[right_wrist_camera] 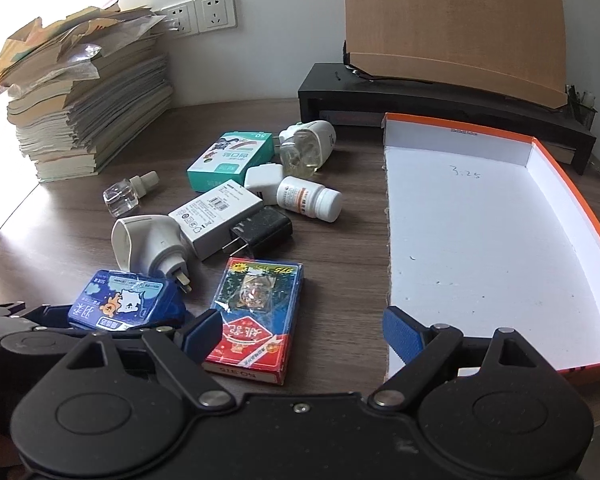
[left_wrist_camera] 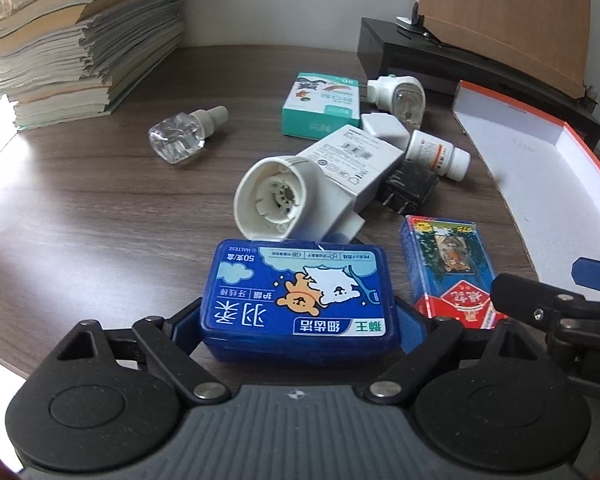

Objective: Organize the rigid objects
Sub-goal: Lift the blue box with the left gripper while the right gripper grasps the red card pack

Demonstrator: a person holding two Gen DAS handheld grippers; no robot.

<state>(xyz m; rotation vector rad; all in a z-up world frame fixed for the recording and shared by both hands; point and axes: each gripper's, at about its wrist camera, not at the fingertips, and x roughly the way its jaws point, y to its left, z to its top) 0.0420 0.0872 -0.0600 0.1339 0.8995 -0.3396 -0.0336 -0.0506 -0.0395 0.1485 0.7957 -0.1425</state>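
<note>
Probably a home study or office corner: dark wood-grain desk (right_wrist_camera: 80, 240), tall stack of worn books (right_wrist_camera: 88, 120) at its far left, wall sockets (right_wrist_camera: 204, 12) just behind the stack, black monitor riser (right_wrist_camera: 440, 100) to the right.

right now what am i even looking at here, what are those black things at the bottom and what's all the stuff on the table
These are two hand-held grabbing tools, each with two blue-padded fingers and a camera looking along them. One picture comes from the left gripper, the other from the right gripper; the black shapes below are their bodies.

The left fingers sit on either side of a blue floss-pick box, seemingly touching its sides. The right gripper is open with a card pack lying between its fingers, not gripped.

On the wooden table lie chargers, a white pill bottle, a teal box, a small glass bottle and plug-in diffusers. An empty orange-edged tray waits on the right.
</note>
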